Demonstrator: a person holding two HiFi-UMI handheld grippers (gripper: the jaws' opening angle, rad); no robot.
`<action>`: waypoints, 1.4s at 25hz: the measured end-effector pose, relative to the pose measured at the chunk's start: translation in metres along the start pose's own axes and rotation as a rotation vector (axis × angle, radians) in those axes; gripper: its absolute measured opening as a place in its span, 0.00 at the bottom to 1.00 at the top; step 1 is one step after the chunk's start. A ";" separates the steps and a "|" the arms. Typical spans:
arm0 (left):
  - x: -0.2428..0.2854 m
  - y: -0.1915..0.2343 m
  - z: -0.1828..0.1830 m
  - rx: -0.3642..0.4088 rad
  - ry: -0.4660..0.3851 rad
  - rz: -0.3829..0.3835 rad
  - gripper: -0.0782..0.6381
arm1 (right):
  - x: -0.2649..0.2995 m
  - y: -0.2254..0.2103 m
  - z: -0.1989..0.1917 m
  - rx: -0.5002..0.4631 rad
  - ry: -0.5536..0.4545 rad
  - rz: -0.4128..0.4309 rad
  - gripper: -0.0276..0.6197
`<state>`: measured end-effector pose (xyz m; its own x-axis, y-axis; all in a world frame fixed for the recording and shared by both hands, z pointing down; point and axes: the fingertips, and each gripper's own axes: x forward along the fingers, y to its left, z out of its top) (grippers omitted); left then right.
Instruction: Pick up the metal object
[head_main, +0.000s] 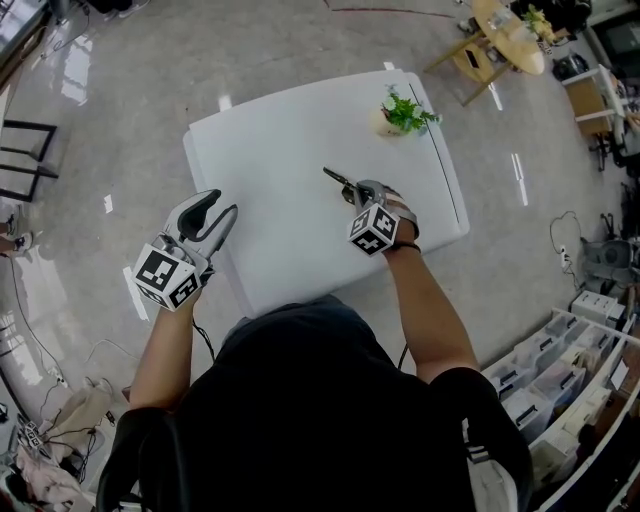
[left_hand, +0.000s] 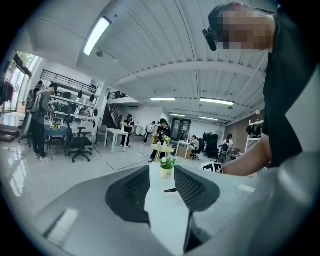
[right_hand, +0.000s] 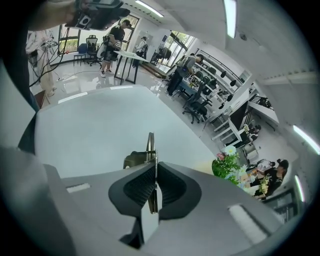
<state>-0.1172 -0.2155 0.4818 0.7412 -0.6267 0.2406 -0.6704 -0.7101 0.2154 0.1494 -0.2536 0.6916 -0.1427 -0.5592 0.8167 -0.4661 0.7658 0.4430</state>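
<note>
The metal object (head_main: 340, 180) is a thin, dark metal piece, and it hangs just above the white table (head_main: 290, 130) near its middle. My right gripper (head_main: 362, 190) is shut on it. In the right gripper view the pads pinch its flat strip (right_hand: 150, 147), which sticks out ahead of the right gripper (right_hand: 154, 175). My left gripper (head_main: 220, 208) stands open and empty beside the table's left edge. The left gripper view looks between the jaws of the left gripper (left_hand: 162, 185) across the table to the metal object (left_hand: 170, 190).
A small potted plant (head_main: 400, 115) stands at the table's far right corner, also seen as the plant (right_hand: 227, 165). A round wooden table (head_main: 510, 30) stands beyond it. Storage bins (head_main: 560, 380) line the floor at lower right. People and desks fill the background.
</note>
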 end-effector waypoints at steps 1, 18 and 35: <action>-0.002 0.000 0.001 -0.003 -0.005 -0.004 0.32 | -0.003 -0.001 0.002 0.006 -0.005 -0.008 0.10; -0.039 -0.018 0.035 0.046 -0.062 -0.063 0.32 | -0.073 -0.006 0.032 0.105 -0.078 -0.125 0.09; -0.080 -0.043 0.053 0.137 -0.082 -0.114 0.32 | -0.168 -0.004 0.061 0.168 -0.167 -0.263 0.09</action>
<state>-0.1459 -0.1513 0.4030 0.8163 -0.5598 0.1426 -0.5748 -0.8116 0.1045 0.1216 -0.1823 0.5300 -0.1328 -0.7849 0.6052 -0.6411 0.5337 0.5515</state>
